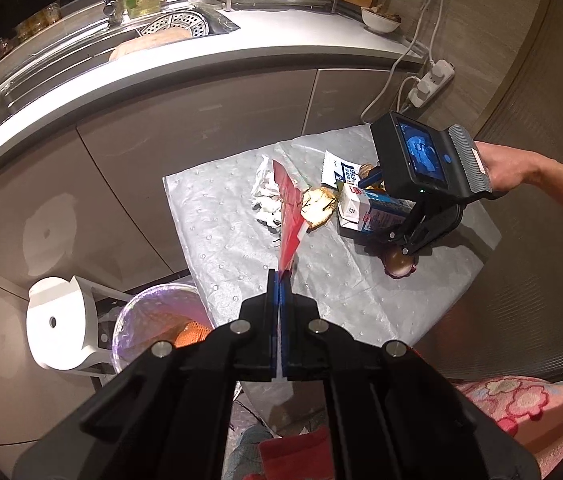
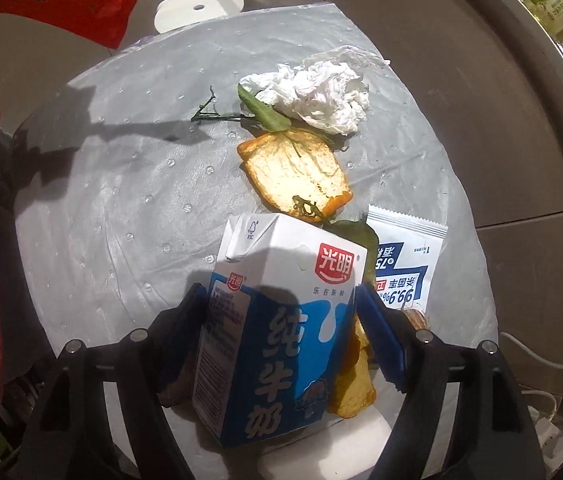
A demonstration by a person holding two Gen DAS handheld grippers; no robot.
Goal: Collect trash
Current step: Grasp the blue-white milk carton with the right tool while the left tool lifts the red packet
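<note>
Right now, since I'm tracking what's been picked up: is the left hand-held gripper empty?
No, the left hand-held gripper is shut on a red wrapper, held up over the silver mat.

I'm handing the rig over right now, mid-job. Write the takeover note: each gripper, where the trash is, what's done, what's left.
Left gripper: shut on a red wrapper, held up over the mat, not yet in the bin at lower left.
Right gripper: jaws either side of the milk carton; firm grip not confirmed.
On the silver mat: crumpled tissue, peel piece, leafy twig, wipe sachet, more peel beside the carton.
Done: something orange already lies in the bin.
Left: drop the wrapper, bin the carton, then clear the rest.
</note>
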